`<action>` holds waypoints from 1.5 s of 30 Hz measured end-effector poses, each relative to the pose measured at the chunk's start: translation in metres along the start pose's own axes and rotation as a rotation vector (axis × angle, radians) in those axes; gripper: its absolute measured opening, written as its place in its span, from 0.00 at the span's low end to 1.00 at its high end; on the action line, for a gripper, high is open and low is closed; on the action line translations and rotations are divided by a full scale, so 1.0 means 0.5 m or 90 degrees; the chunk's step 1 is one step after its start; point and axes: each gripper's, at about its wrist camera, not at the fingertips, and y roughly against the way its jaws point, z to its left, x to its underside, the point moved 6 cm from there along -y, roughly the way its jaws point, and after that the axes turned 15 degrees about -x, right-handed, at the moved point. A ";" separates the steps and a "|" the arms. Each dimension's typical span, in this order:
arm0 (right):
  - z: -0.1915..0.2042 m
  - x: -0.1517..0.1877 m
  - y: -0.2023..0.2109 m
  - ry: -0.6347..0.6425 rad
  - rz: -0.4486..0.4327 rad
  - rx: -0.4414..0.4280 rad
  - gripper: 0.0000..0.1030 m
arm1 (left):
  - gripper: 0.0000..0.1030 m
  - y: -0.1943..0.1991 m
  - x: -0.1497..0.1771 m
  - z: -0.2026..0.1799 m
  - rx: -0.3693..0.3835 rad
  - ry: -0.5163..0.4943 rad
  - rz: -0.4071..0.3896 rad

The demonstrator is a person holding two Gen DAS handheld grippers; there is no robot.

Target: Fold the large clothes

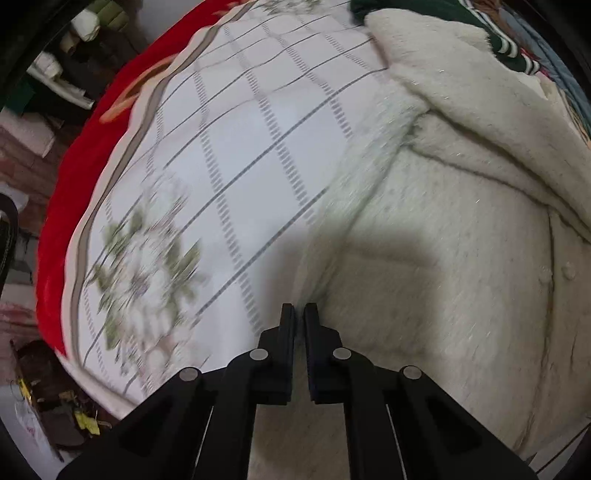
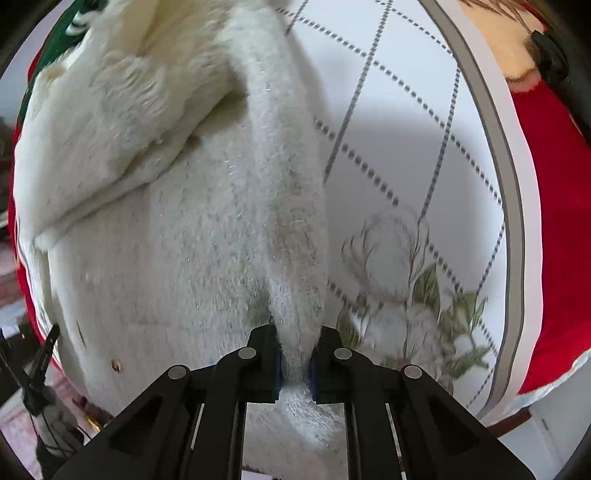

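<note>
A large cream fleece coat (image 1: 454, 229) lies spread on the bed; it also fills the left of the right wrist view (image 2: 155, 229). My left gripper (image 1: 299, 312) hovers at the coat's left edge with its jaws nearly together and nothing visible between them. My right gripper (image 2: 295, 339) is shut on a bunched ridge of the coat (image 2: 291, 206) that runs up from the jaws, its right edge lifted off the sheet.
The bed has a white checked sheet with flower prints (image 1: 236, 155) (image 2: 413, 155) over a red blanket (image 1: 74, 184) (image 2: 554, 240). A green striped garment (image 1: 436, 14) lies beyond the coat. Clutter stands on the floor at the left (image 1: 55, 398).
</note>
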 end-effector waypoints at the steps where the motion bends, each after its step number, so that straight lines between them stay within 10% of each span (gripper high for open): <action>1: 0.002 0.009 -0.001 -0.001 0.004 0.000 0.10 | 0.03 -0.002 0.011 0.012 -0.002 0.005 0.010; 10: -0.032 0.014 0.041 -0.063 -0.013 -0.009 0.20 | 0.21 0.077 -0.020 0.005 -0.023 0.005 -0.042; 12: -0.021 0.008 0.076 -0.051 -0.021 -0.014 0.33 | 0.94 0.099 -0.038 -0.011 -0.039 -0.009 -0.073; 13: -0.017 0.007 0.094 -0.044 -0.029 -0.018 0.46 | 0.99 0.118 -0.048 -0.023 -0.049 -0.012 -0.096; 18: 0.022 -0.027 0.180 0.009 -0.110 -0.127 0.55 | 0.99 0.167 -0.079 -0.067 -0.076 -0.002 -0.127; 23: 0.006 -0.055 0.222 -0.061 -0.086 -0.434 0.55 | 0.99 0.245 -0.065 -0.174 -0.129 -0.016 -0.140; 26: -0.023 -0.070 0.253 -0.070 -0.047 -0.513 0.55 | 0.99 0.287 -0.018 -0.254 -0.159 -0.026 -0.129; 29: -0.065 -0.070 0.286 -0.057 -0.008 -0.507 0.55 | 0.99 0.332 0.038 -0.352 -0.179 -0.043 -0.102; 37: -0.237 -0.070 0.336 0.041 0.052 -0.284 0.55 | 0.99 0.442 0.189 -0.676 -0.175 -0.142 -0.067; 45: -0.350 -0.125 0.289 0.053 0.081 -0.240 0.55 | 0.99 0.334 0.237 -0.832 -0.263 -0.207 -0.003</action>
